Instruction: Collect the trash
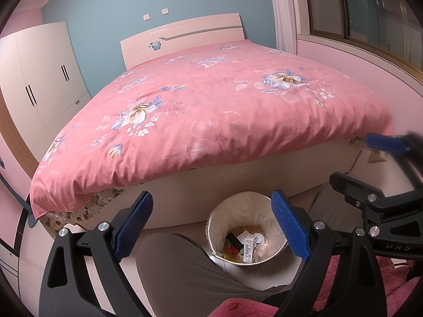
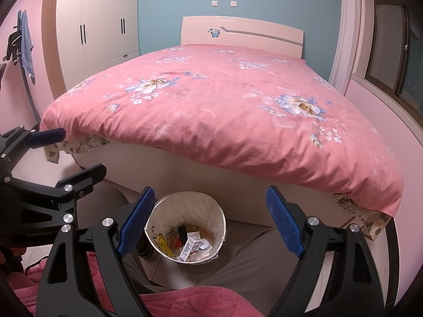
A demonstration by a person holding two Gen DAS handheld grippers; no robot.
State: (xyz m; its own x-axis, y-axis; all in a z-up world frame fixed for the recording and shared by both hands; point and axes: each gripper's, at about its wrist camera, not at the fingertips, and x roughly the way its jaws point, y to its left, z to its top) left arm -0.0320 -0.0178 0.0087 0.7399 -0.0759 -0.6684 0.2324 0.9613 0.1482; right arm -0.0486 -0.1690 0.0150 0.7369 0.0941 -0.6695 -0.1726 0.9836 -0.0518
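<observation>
A small round trash bin (image 1: 219, 216) with a silvery-white liner stands on the floor at the foot of the bed, between the person's knees. It holds several bits of trash, among them a white carton (image 1: 248, 248) and a dark block. It also shows in the right wrist view (image 2: 164, 206), with the carton (image 2: 189, 247) inside. My left gripper (image 1: 211, 224) is open and empty, held above the bin. My right gripper (image 2: 208, 222) is open and empty too, above the bin. Each gripper shows at the edge of the other's view.
A bed with a pink floral duvet (image 1: 211, 105) fills the middle of both views; its white frame (image 2: 185, 174) stands just behind the bin. The person's grey trouser legs (image 1: 179, 272) flank the bin. A white wardrobe (image 2: 105, 26) stands far left. A window ledge (image 1: 357, 60) runs on the right.
</observation>
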